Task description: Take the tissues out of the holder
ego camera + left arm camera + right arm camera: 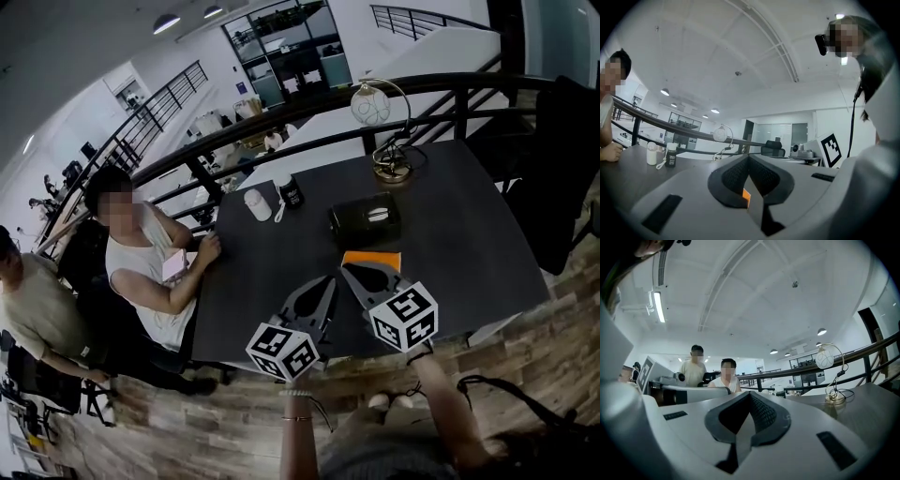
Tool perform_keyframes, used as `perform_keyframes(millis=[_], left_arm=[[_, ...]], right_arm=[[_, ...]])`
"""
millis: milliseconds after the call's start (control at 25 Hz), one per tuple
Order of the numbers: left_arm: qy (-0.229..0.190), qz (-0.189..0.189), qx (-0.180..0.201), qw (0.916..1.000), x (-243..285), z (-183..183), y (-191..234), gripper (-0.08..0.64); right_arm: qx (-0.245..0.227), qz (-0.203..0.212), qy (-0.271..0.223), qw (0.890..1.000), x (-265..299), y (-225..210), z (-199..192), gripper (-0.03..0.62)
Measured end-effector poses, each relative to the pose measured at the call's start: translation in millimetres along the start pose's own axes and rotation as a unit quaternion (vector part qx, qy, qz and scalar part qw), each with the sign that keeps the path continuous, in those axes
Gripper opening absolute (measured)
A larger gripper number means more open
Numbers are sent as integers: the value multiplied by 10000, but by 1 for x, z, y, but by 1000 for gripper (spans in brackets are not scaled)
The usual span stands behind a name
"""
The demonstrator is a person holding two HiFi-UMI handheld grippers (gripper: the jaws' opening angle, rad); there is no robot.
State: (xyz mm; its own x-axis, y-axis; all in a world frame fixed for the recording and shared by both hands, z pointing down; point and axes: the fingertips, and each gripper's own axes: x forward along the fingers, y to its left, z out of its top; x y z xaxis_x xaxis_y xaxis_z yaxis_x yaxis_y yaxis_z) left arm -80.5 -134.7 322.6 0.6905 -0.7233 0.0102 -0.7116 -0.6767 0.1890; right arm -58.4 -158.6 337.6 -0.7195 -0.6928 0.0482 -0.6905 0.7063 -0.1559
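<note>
Tissues (379, 215) show white at the slot of the holder (348, 226) on the counter (272, 262); I see none lying out; both jaws closed on nothing, left gripper (329, 281) and right gripper (348, 271) short of it

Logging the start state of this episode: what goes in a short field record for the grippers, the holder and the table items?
left gripper: shut, empty, above the near edge of the table
right gripper: shut, empty, beside the left one
tissue holder: dark box mid-table, white tissue in its slot, not gripped
orange item: flat, between holder and grippers
lamp: far edge
white bottle: far left
</note>
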Motion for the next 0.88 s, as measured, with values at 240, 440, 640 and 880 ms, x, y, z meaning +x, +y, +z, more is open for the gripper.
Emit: perform_keyframes(millis=[240, 440, 640, 880], left_arm=[[-22, -20, 82, 10000, -1, 4, -6, 8], [-16, -12, 85, 10000, -1, 1, -8, 8], [-10, -44, 99, 9999, 2, 1, -11, 8], [-18, -34, 98, 9999, 2, 1, -14, 8]], right_arm=[[15, 24, -121, 9999, -6, 6, 3, 12], [-16, 21, -116, 9999, -6, 6, -2, 14], [-62, 9, -122, 9999, -7, 4, -3, 12], [-79, -22, -133, 9999, -11, 3, -4, 12]])
